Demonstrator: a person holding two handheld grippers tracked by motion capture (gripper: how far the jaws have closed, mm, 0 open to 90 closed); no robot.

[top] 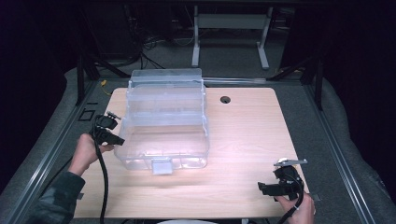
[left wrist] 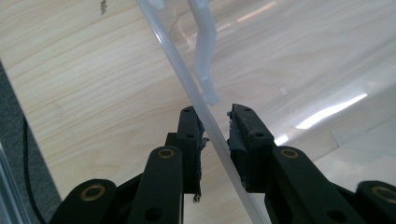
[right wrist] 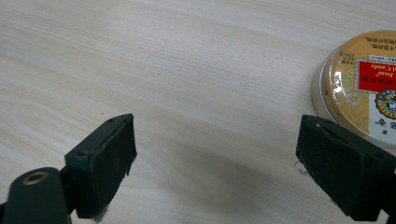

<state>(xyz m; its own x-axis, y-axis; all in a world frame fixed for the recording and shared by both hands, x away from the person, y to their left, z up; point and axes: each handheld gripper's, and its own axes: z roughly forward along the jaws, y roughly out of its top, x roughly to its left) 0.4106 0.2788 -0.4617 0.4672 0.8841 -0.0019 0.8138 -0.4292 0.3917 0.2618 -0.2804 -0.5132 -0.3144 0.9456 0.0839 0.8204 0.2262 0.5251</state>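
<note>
Left gripper (left wrist: 215, 128) narrow, its jaws straddling the clear box (top: 164, 119) edge at the table's (top: 243, 140) middle-left, likely to steady it. Right gripper (right wrist: 215, 163) wide, empty, beside candy tin (right wrist: 359, 88).

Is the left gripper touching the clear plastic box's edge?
Cannot tell. In the left gripper view, the box's clear plastic wall runs between the left gripper's nearly closed fingers; contact isn't plain.
</note>
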